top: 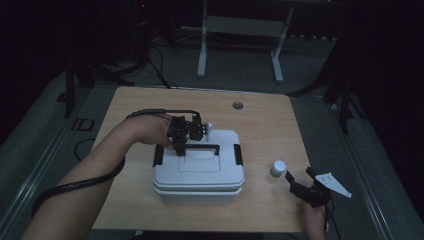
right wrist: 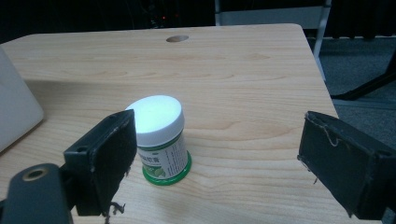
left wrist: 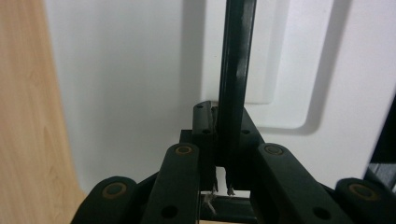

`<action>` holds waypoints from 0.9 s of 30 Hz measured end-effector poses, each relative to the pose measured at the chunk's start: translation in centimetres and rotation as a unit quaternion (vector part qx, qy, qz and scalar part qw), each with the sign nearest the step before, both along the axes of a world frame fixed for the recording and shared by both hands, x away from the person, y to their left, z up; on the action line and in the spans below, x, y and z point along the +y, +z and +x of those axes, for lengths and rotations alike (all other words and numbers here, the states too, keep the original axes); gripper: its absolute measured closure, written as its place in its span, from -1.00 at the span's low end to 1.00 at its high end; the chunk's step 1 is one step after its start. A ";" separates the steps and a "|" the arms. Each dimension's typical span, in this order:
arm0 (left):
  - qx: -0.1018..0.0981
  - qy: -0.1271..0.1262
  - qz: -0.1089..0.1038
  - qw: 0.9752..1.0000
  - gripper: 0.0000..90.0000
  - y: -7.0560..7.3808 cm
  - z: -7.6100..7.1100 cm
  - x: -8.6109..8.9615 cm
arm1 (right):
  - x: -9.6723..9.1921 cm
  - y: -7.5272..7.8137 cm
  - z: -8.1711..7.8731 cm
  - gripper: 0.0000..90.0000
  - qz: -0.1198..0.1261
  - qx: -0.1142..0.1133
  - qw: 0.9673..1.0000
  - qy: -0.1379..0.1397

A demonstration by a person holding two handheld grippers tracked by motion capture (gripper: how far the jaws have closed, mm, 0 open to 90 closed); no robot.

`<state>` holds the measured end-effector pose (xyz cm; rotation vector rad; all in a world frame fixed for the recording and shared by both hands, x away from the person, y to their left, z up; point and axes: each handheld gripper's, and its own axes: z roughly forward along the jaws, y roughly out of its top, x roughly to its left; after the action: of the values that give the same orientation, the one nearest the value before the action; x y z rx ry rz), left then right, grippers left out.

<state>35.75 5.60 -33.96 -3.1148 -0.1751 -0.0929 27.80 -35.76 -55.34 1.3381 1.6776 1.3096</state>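
a pale wooden worktop (top: 270, 120) carries a white, rounded-cornered plastic box (top: 198, 172) near its middle, with a recessed lid panel, black latches at both ends and a slim black handle (top: 200, 147) across the top. the left tool (top: 181, 145) is clenched on that handle, its black bar pinched tight between the jaws in the left gripper view (left wrist: 236, 93). to the box's right, well apart from it, stands a small upright jar (right wrist: 159, 140) with a white cap and green label, and the right tool (right wrist: 219, 163) rests released, jaws wide, the jar just beside one of its pads (right wrist: 105, 158).
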 end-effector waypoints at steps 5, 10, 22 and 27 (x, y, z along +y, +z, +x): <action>-0.002 0.005 -0.005 1.000 0.86 1.8 -0.4 1.0 | 0.0 0.0 0.0 -0.76 -0.002 0.001 1.000 0.000; 0.007 0.014 -0.012 1.000 0.86 2.5 -0.8 2.3 | 0.0 0.0 0.0 -0.76 -0.002 0.001 1.000 -0.001; 0.001 0.043 -0.019 0.999 0.86 3.2 -1.4 6.0 | 0.1 0.0 0.0 -0.76 -0.003 0.002 1.000 -0.003; 0.004 0.066 -0.022 0.998 0.86 3.5 -1.7 8.4 | 0.1 0.0 0.0 -0.76 -0.003 0.002 1.000 -0.005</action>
<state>34.05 13.96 -30.49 -3.1354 -0.3870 -0.0750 27.83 -35.70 -55.32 1.3435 1.6747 1.2966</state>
